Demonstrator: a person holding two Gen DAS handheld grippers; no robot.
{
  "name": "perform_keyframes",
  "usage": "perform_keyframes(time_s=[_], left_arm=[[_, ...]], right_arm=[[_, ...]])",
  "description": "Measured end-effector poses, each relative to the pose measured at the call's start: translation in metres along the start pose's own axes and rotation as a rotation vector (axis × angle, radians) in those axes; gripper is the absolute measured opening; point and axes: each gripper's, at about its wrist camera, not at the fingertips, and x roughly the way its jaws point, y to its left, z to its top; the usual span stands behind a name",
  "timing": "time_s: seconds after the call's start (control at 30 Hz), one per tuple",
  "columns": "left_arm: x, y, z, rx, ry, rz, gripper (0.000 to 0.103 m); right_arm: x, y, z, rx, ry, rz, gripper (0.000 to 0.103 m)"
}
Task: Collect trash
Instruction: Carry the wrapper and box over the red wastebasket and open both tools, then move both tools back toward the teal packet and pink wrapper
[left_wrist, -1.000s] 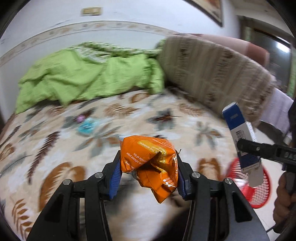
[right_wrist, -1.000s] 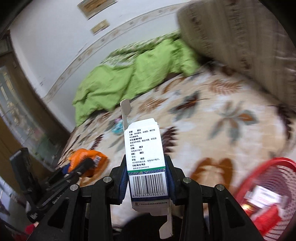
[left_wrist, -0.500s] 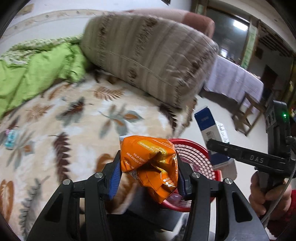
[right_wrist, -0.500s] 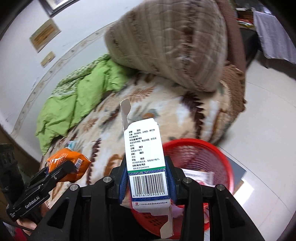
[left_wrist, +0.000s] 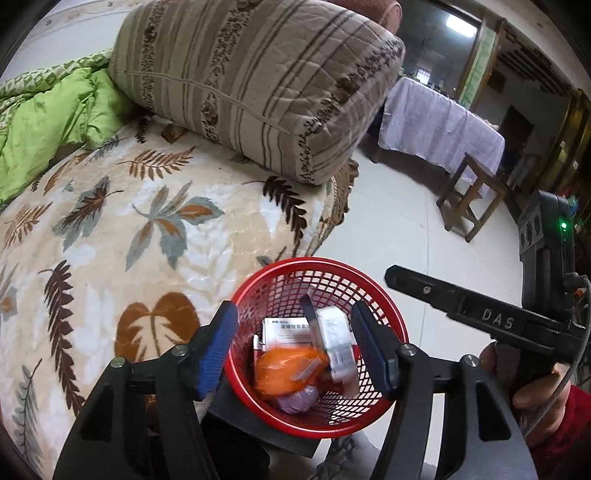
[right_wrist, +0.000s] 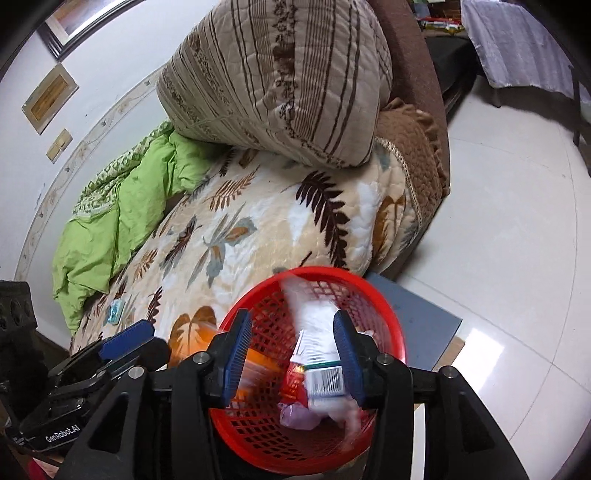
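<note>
A red mesh basket (left_wrist: 384, 314) (right_wrist: 384, 295) stands beside the bed. My left gripper (left_wrist: 295, 347) is open right above it. An orange wrapper (left_wrist: 284, 369), blurred, lies inside the basket. My right gripper (right_wrist: 291, 358) is open over the same basket. A white and blue carton (right_wrist: 317, 354) (left_wrist: 338, 343), blurred by motion, is between its jaws and dropping into the basket. A purple scrap (left_wrist: 299, 400) (right_wrist: 299, 417) and a white leaflet (left_wrist: 284, 328) lie in the basket. A small teal item (right_wrist: 115, 310) lies on the bed blanket.
The leaf-patterned blanket (left_wrist: 129, 229) covers the bed left of the basket. A large striped pillow (left_wrist: 251, 81) and a green quilt (left_wrist: 44, 122) lie behind. A wooden stool (left_wrist: 469, 195) and a cloth-covered table (left_wrist: 439, 125) stand on the tiled floor to the right.
Both grippers swung from the bed to above the red basket and opened. The orange wrapper left the left gripper and the carton left the right one, both falling into the basket.
</note>
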Motion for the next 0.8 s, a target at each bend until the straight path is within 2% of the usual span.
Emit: perform_keyframes(time_s=[0.17, 0.37, 0.53, 0.67, 0.8], left_arm=[[-0.016, 0.018, 0.001, -0.046, -0.031, 0.017, 0.063], [-0.049, 0.051, 0.0, -0.097, -0.095, 0.094, 0.063], [-0.086, 0.096, -0.008, -0.154, -0.164, 0.218, 0.068], [-0.109, 0.14, -0.017, -0.219, -0.194, 0.324, 0.069], [-0.136, 0.201, -0.036, -0.344, -0.232, 0.432, 0.069]], right_arm=[[0.0, 0.012, 0.006, -0.01, -0.01, 0.029, 0.049], [0.006, 0.043, 0.012, -0.054, -0.007, 0.081, 0.049], [0.023, 0.082, 0.01, -0.114, 0.03, 0.141, 0.049], [0.045, 0.13, 0.003, -0.204, 0.07, 0.197, 0.049], [0.072, 0.188, -0.005, -0.3, 0.118, 0.263, 0.049]])
